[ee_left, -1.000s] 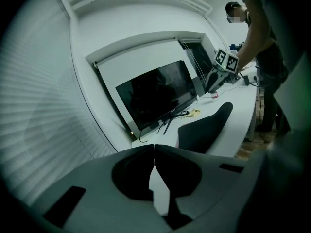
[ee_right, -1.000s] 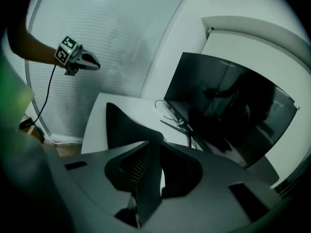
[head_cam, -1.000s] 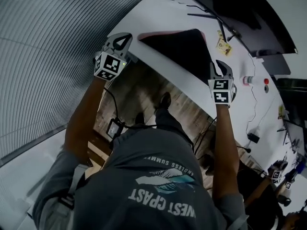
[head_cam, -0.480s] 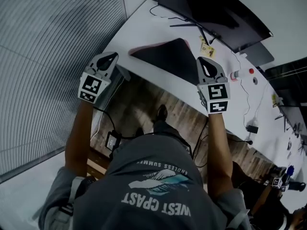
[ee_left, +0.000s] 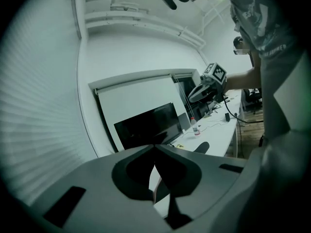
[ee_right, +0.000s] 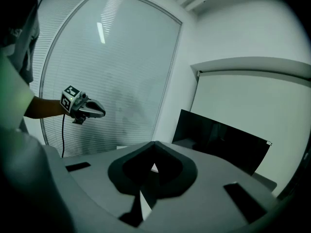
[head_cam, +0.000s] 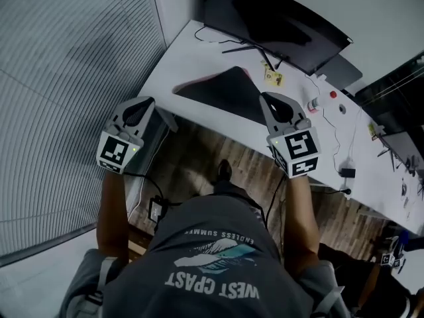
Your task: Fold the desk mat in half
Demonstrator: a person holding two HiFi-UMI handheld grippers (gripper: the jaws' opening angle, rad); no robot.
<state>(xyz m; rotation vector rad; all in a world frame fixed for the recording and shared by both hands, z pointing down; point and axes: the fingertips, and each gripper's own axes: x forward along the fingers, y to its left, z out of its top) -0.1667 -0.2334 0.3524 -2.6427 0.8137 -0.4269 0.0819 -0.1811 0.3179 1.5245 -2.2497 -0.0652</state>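
1. The left gripper (head_cam: 142, 105) has its two fingers squeezed tight together, with nothing between them
2. The right gripper (head_cam: 266, 98) has its fingers pressed tip to tip too, and it holds nothing
3. The desk mat (head_cam: 222, 93) lies on the white desk (head_cam: 192, 52), just in front of the right fingertips and a little to their left
4. The mat is well apart from the left fingertips, in front of them and off to their right
5. The mat is dark on top, and a thin pink edge (head_cam: 199, 79) shows on the side nearer the left fingers
6. No finger touches the mat
7. The left fingers are out past the left end of the desk, and the right fingers are up over its near edge, with the wooden floor (head_cam: 199, 154) below
8. A big dark screen (head_cam: 271, 18) stands behind the mat, far from both sets of fingers
9. A small yellow card (head_cam: 271, 78) lies just past the right fingertips, and a little bottle (head_cam: 313, 103) stands off to their right
10. Each gripper view shows the other gripper held up in the air, off to one side of its own closed fingers
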